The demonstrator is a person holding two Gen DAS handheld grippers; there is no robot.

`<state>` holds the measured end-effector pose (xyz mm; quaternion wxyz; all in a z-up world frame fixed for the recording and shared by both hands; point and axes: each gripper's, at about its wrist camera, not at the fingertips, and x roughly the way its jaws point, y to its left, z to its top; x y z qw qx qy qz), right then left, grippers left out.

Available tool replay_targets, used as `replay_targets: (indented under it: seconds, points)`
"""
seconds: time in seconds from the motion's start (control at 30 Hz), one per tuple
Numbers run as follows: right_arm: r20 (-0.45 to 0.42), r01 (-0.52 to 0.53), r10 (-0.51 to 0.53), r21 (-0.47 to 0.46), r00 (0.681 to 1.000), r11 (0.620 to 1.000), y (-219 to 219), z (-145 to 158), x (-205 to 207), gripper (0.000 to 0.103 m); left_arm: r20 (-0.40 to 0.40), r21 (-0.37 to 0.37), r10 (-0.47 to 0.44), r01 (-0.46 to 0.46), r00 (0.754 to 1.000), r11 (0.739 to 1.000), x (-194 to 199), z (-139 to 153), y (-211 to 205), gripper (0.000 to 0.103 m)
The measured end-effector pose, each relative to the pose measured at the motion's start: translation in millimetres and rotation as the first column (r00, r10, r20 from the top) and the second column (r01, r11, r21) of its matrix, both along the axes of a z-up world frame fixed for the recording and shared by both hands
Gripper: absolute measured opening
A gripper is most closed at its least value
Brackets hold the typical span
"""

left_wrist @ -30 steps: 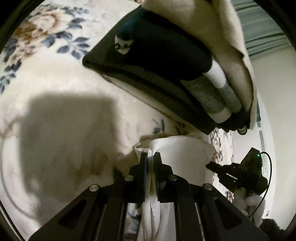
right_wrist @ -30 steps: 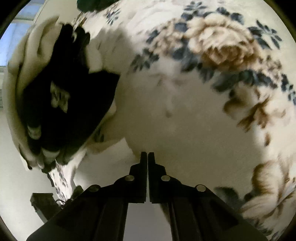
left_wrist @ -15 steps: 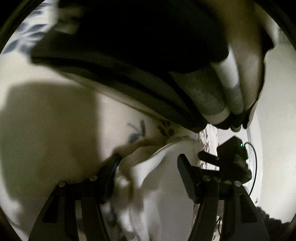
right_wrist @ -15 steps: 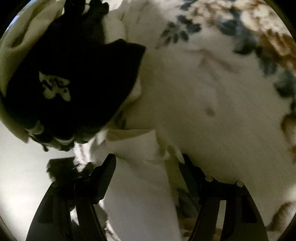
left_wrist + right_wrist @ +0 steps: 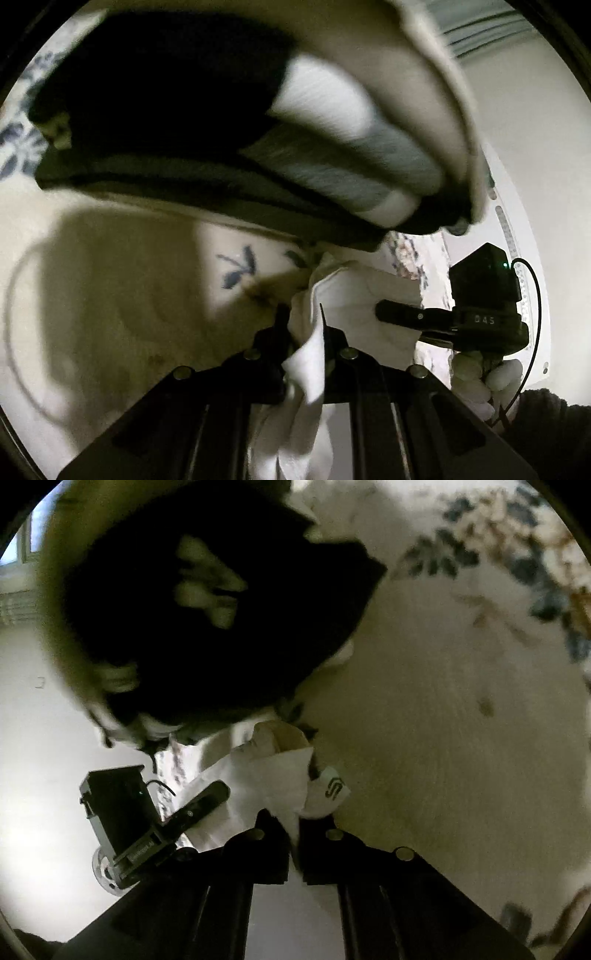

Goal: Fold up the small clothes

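Writing: white letters "DAS" on the body of the right gripper (image 5: pixel 402 317) as seen from the left wrist; a dark S-shaped logo on a tab of the white cloth garment (image 5: pixel 280 775); small pale print on the left gripper's body in the right wrist view, too blurred to read.
Count: two black two-finger grippers, one white garment, one stack of folded clothes (image 5: pixel 229 122).
Left gripper (image 5: pixel 304 325): jaws have just been closing after a brief opening; pinched tight on an edge of the white garment, which hangs down between the fingers.
Right gripper: jaws have just been closing too; clamped on another bunched edge of the same garment, near the logo tab.
White garment: held between both grippers, just above the cream floral bedspread (image 5: pixel 461 720), in front of the stack.
Stack: black and grey-striped pieces wrapped in a cream cloth, resting on the bedspread.
Hand (image 5: pixel 476 380): white-gloved, gripping the right gripper's handle.
Change: half a second ago both jaw pairs stood wide around the cloth; the stack now looms larger and closer.
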<state>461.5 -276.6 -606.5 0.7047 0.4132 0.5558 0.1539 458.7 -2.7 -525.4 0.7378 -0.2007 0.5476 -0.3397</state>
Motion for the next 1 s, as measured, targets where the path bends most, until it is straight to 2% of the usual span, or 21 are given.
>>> replay_targets:
  seconds: [0.17, 0.3, 0.37, 0.47, 0.57, 0.63, 0.7, 0.77, 0.83, 0.87, 0.9, 0.97, 1.0]
  points:
    - [0.074, -0.013, 0.013, 0.003, 0.997, 1.000, 13, 36, -25, 0.003, 0.036, -0.037, 0.018, -0.016, 0.999, 0.999, -25, 37, 18, 0.009]
    - [0.113, -0.026, 0.023, 0.026, 0.993, 0.999, 10, 62, -58, 0.003, 0.062, -0.059, 0.017, -0.013, 0.998, 0.998, -63, 68, 35, 0.009]
    - [0.128, -0.028, 0.022, 0.040, 0.992, 0.999, 10, 72, -82, 0.003, 0.067, -0.057, 0.007, -0.003, 0.998, 0.998, -85, 78, 28, 0.009]
    - [0.124, -0.030, 0.022, 0.066, 0.992, 0.997, -1, 87, -129, 0.003, 0.043, -0.054, -0.014, 0.017, 0.999, 0.998, -130, 90, 35, 0.009]
    - [0.081, -0.045, 0.039, 0.077, 0.996, 0.996, -3, 84, -179, 0.003, -0.013, -0.015, -0.038, 0.038, 0.999, 0.999, -172, 85, 43, 0.011]
    - [0.035, -0.073, 0.070, 0.077, 0.997, 0.994, 2, 78, -206, 0.003, -0.059, 0.031, -0.056, 0.058, 0.997, 0.998, -196, 81, 48, 0.017]
    - [-0.033, -0.113, 0.116, 0.084, 0.993, 0.990, 6, 68, -233, 0.006, -0.108, 0.080, -0.068, 0.077, 0.992, 0.994, -222, 72, 54, 0.033]
    - [-0.122, -0.178, 0.185, 0.063, 0.975, 0.982, 17, 48, -253, 0.013, -0.162, 0.108, -0.069, 0.088, 0.984, 0.990, -240, 64, 61, 0.047]
    - [-0.196, -0.246, 0.251, 0.051, 0.948, 0.968, 20, 34, -268, 0.014, -0.193, 0.113, -0.034, 0.057, 0.981, 0.992, -250, 57, 79, 0.052]
    - [-0.219, -0.260, 0.263, 0.046, 0.939, 0.965, 19, 30, -272, 0.024, -0.204, 0.109, -0.017, 0.040, 0.979, 0.993, -251, 55, 86, 0.056]
    - [-0.222, -0.268, 0.273, 0.050, 0.936, 0.962, 16, 28, -275, 0.048, -0.211, 0.100, 0.010, 0.012, 0.977, 0.995, -251, 54, 97, 0.057]
    - [-0.197, -0.262, 0.269, 0.063, 0.943, 0.963, 6, 27, -275, 0.076, -0.200, 0.074, 0.058, -0.044, 0.978, 0.996, -230, 49, 101, 0.062]
    - [-0.183, -0.233, 0.242, 0.070, 0.953, 0.970, -2, 28, -271, 0.077, -0.191, 0.046, 0.081, -0.073, 0.978, 0.996, -216, 48, 102, 0.063]
